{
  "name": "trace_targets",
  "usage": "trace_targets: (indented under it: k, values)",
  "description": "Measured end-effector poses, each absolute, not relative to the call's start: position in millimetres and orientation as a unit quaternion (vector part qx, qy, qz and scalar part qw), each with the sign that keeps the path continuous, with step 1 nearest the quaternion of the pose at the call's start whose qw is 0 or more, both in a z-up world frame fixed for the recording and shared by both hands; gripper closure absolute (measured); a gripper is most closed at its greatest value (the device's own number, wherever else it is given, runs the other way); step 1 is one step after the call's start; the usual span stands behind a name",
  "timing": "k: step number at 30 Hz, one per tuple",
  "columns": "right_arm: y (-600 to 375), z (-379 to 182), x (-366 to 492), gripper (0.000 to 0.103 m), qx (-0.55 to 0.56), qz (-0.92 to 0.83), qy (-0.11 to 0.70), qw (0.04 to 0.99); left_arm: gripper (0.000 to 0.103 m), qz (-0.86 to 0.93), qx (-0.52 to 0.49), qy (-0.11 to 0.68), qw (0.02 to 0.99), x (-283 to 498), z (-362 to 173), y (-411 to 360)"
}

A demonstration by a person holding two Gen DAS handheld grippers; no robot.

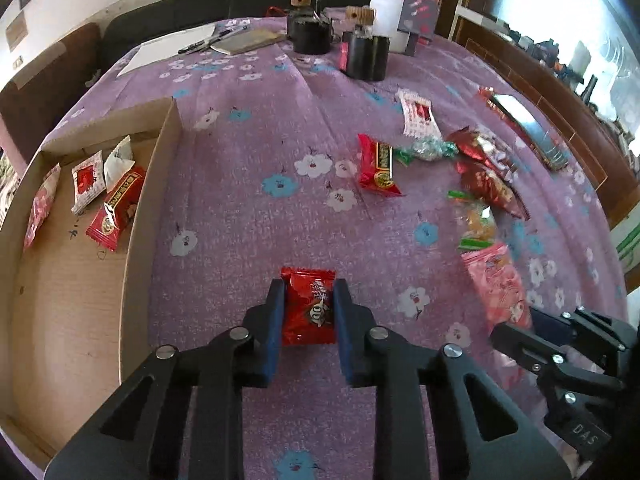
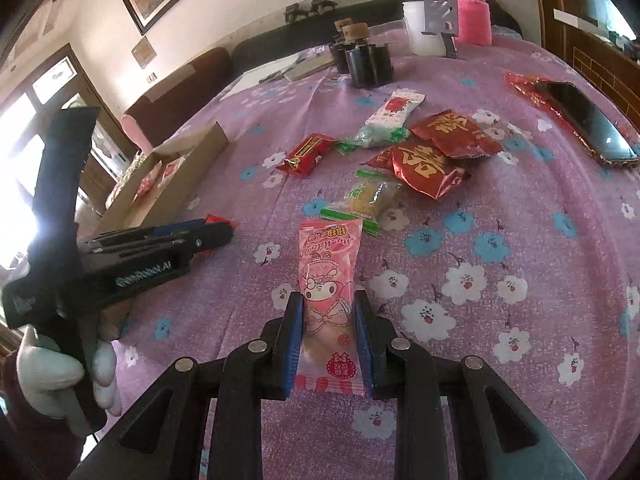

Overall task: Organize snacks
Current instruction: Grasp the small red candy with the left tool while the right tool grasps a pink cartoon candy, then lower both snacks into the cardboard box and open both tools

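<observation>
Both of my grippers are loaded. My left gripper [image 1: 309,298] is clamped on a small red snack packet [image 1: 308,306]; the blue pads press its two long sides and it crinkles between them. My right gripper [image 2: 328,314] is clamped across the lower part of a long pink snack packet [image 2: 330,292], whose long axis runs straight ahead along the fingers, the far end projecting well past the tips.

Key relation: the cardboard box [image 1: 154,184] lies to the left of my left gripper and somewhat ahead, open side up, its near wall between the gripper and the snacks already inside. My left hand is the nearer one. From the right gripper the box is far off to the left, beyond the left gripper. Judgement: left deposits first, right has to cross over.

Materials: the red packet is glossy foil film, stiff, light and noisy. The pink one is smooth printed plastic with crimped ends and is soft-bodied. The box is matte corrugated card with low walls. The worktop [image 1: 256,240] is covered in purple flowered cloth, slightly creased.

Loose packets remain ahead and right of the left gripper.
</observation>
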State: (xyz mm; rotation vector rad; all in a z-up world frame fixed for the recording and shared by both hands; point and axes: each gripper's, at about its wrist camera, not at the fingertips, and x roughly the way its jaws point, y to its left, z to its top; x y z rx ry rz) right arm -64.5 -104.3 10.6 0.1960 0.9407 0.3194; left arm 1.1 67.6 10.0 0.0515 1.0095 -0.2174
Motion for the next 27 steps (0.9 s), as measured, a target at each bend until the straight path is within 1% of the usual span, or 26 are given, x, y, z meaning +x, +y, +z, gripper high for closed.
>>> trace_targets:
  k: [6, 10, 15, 21, 27]
  values:
    - [-104.7, 14.0, -69.0, 0.078, 0.091, 0.150, 0.443, 0.879, 0.083, -0.130, -0.020, 0.458, 0.879, -18.4, 33.4, 84.7]
    - [-101.4, 25.6, -78.5, 0.078, 0.081, 0.148, 0.433, 0.886, 0.083, -0.154, -0.059, 0.439, 0.883, -36.1, 59.5, 117.1]
    - [-86.6, 46.3, -80.5, 0.079, 0.072, 0.158, 0.424, 0.889, 0.083, -0.129, -0.071, 0.427, 0.892, -39.1, 75.8, 165.6]
    - [-40.8, 71.5, -65.1, 0.079, 0.072, 0.201, 0.422, 0.881, 0.083, -0.052, -0.096, 0.435, 0.894, -28.9, 72.1, 247.5]
    - [31.7, 82.5, -33.1, 0.079, 0.071, 0.257, 0.438, 0.859, 0.083, -0.032, -0.143, 0.465, 0.873, 2.0, 47.7, 292.3]
